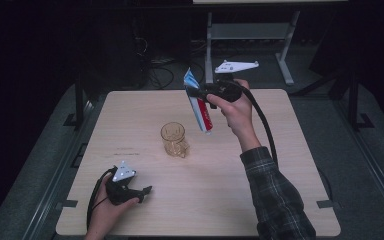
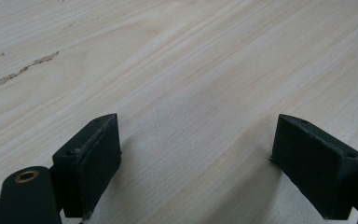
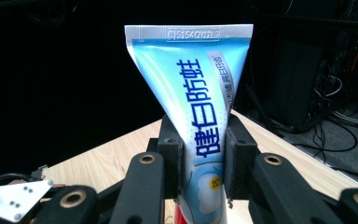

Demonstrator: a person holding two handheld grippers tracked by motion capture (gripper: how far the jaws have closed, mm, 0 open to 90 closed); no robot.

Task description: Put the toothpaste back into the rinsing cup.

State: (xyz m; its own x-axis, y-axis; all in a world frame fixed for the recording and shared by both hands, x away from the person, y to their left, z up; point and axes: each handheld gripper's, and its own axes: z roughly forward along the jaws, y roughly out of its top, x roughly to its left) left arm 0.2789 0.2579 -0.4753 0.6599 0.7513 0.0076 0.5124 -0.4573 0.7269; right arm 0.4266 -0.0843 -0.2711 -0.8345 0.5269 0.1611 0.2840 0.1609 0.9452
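Progress looks about halfway, judged from how things lie. At the left of the high view, the left gripper [image 1: 142, 192] rests low on the wooden table [image 1: 290, 165] near the front edge, in the person's left hand; its own view has the two black jaws spread wide over bare wood with nothing between them, so it seems to have no part in the work yet. Toward the middle stands the amber glass mug [image 1: 174, 140], upright, handle toward the front, and apparently with nothing in it. To the right of it and higher, the right gripper [image 1: 200, 93] pinches the toothpaste tube [image 1: 200, 112] at mid-body; in its own view the pads press both sides of the tube [image 3: 200, 126], crimped end up, red cap end down. The tube hangs tilted in the air just right of the mug and a little behind it, not touching it. So the pick-up is done; what is left, I judge, is carrying the tube over the mouth, lowering it in cap first, and letting go
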